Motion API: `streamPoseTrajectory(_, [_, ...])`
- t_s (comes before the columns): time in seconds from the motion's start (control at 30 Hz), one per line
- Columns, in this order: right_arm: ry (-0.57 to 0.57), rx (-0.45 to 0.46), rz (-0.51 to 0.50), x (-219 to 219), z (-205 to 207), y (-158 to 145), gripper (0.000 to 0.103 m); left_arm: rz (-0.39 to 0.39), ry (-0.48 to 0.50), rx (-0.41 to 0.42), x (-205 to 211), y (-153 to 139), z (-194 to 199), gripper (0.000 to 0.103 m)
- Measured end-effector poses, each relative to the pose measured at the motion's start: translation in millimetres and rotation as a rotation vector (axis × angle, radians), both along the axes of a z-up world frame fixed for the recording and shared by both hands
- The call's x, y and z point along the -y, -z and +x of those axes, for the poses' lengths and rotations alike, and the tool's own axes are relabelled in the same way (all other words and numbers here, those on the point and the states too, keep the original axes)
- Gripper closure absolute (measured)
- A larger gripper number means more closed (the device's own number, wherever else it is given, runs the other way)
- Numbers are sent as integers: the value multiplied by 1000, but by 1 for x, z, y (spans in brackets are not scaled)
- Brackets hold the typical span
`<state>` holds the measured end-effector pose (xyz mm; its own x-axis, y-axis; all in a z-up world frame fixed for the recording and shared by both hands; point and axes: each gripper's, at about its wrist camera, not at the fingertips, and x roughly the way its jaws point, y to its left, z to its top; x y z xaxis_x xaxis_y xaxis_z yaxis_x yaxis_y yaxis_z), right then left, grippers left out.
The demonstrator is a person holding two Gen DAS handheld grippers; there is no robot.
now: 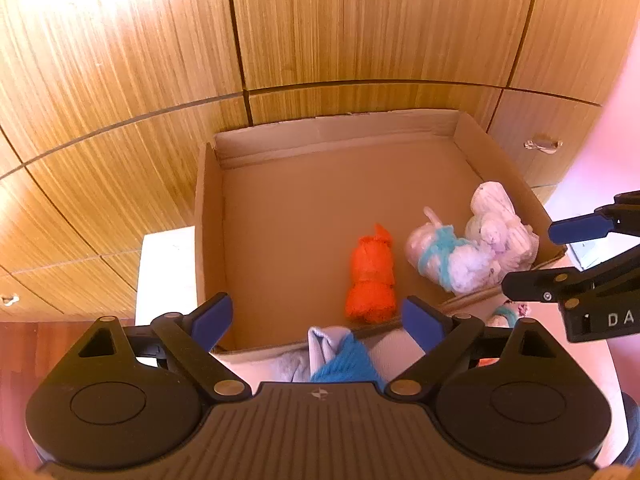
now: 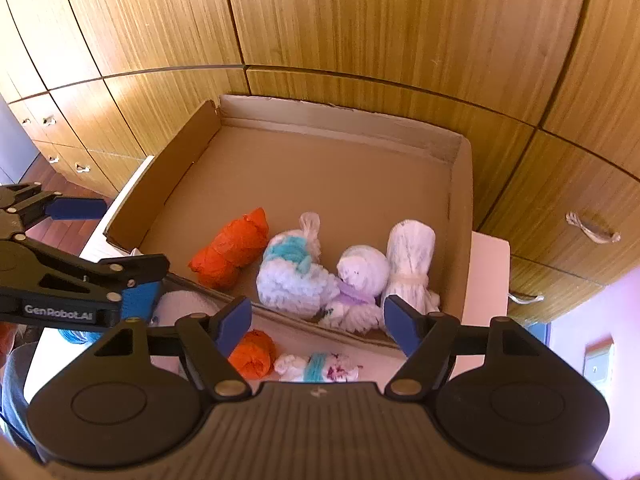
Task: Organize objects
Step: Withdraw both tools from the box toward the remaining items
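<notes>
Four rolled bundles lie in the cardboard box (image 2: 464,216); two more sit outside its near wall. The left gripper (image 1: 316,320) and right gripper (image 2: 316,322) both gape, holding nothing.

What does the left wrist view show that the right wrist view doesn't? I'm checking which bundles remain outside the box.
Only the left wrist view shows a blue and grey bundle lying just outside the box's near wall, under the open left gripper.

Only the right wrist view shows an orange bundle and a white bundle with a teal band outside the box, under the open right gripper.

Both show the cardboard box holding an orange bundle and the white bundles near its right wall, plus the wooden cabinets.
</notes>
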<state>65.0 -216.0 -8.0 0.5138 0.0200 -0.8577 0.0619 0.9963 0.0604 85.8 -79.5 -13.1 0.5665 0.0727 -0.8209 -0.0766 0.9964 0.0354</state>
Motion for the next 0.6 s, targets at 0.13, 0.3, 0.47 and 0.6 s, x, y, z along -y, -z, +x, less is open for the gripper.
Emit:
streamPoseTrajectory(0.13, [24, 6, 16, 5, -12, 0, 30, -2, 2, 8, -4, -1, -11, 8])
streamPoseTrajectory(0.3, [47, 9, 37, 7, -31, 4, 29, -4, -19, 13, -17, 0, -31, 7])
streamPoseTrajectory(0.47, [68, 14, 55, 9, -47, 7, 28, -21, -55, 34, -30, -2, -56, 6])
streamPoseTrajectory(0.6, [84, 25, 70, 10, -61, 6, 28, -48, -63, 64, -39, -9, -77, 6])
